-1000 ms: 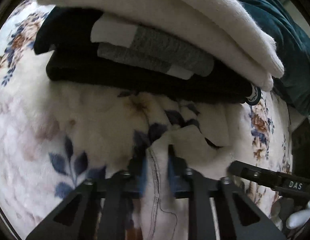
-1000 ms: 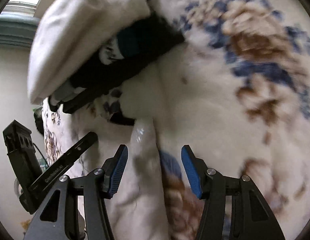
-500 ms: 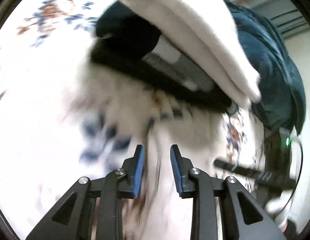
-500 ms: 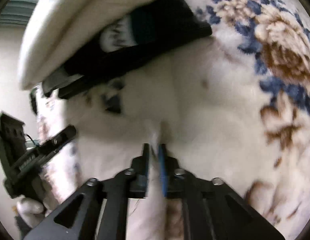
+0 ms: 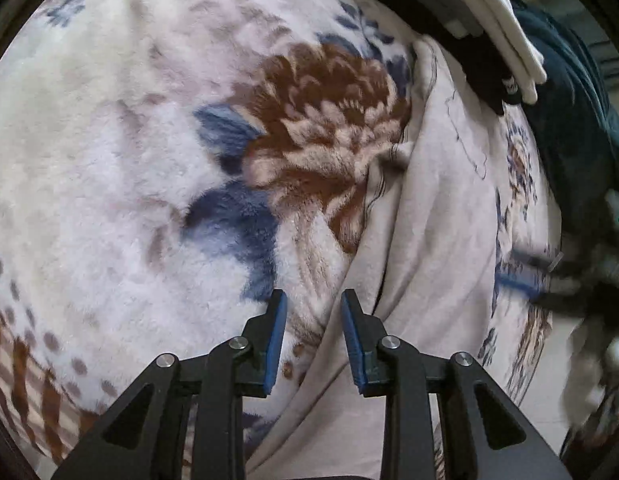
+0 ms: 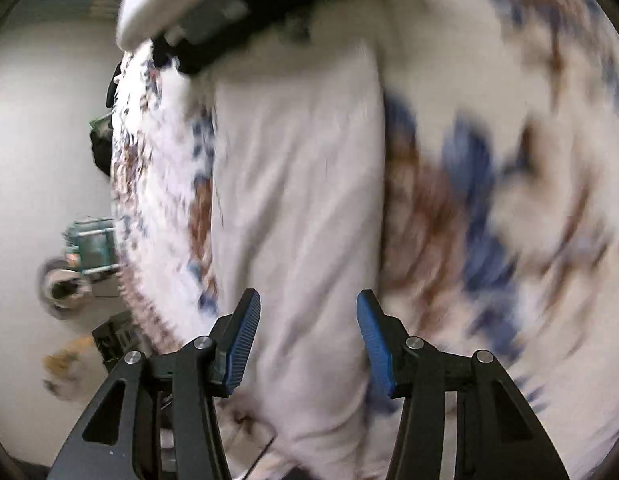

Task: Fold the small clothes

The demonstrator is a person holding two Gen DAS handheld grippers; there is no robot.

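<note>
Left tool narrow, empty; pale garment just right, long axis near-to-far. Right tool wider, jaws just opening, empty, over garment.

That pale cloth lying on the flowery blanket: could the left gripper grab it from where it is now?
Probably yes. The left gripper is open and empty, and the pale cloth lies spread just beside its fingers on the floral blanket, nothing on top.
</note>
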